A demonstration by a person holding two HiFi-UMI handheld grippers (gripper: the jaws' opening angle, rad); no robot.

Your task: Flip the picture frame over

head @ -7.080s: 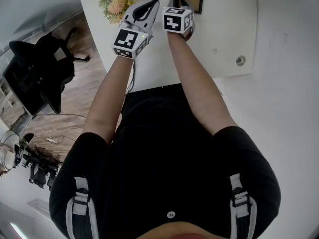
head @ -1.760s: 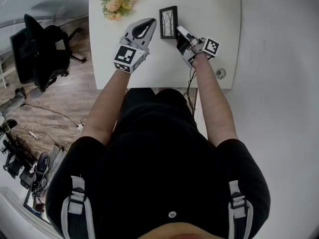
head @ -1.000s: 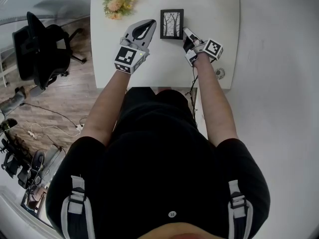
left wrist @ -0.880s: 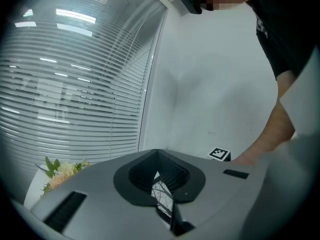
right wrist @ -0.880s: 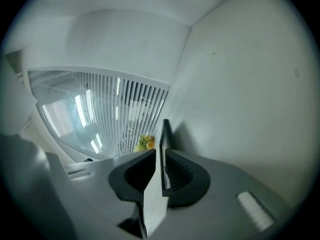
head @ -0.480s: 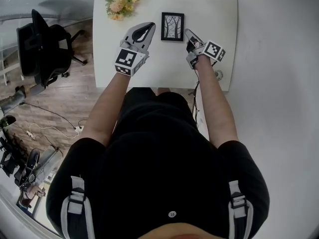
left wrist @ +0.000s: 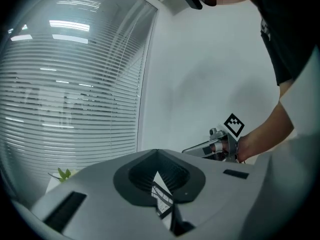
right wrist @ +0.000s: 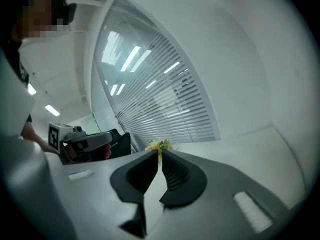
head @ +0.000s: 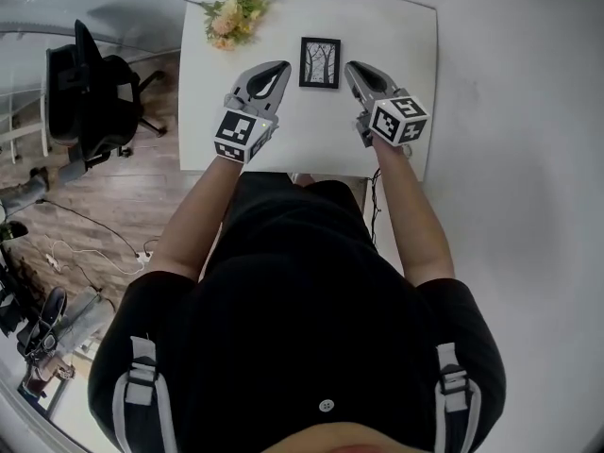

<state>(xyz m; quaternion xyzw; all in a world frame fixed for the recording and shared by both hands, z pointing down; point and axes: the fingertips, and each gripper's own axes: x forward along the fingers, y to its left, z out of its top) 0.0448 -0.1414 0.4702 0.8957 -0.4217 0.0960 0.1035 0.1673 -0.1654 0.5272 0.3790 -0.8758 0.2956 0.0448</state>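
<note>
- Well, head view first: the picture frame (head: 320, 62) lies flat on the white table (head: 406, 26) with its tree print facing up. It sits between the two tongs and touches neither.
- The left gripper (head: 280, 66) hovers just beside the frame's left edge and the right gripper (head: 351, 67) just beside its right edge, both pointing away from the person.
- A bunch of flowers (head: 234, 17) lies near the table's far left corner. A black office chair (head: 94, 92) stands on the wood floor (head: 113, 206) off to the left.
- Left gripper view: its jaws are pressed together at the tips and pinch nothing. Through the gap beneath the tips, a bit of the frame shows on the table below. The right gripper hangs in the air to the right, and window blinds (left wrist: 75, 84) fill the left.
- Right gripper view: its jaws have just been closing and stand tip to tip with only a hairline slit, nothing between them. The flowers peek out just past the tips, and the left gripper is off to the left.
</note>
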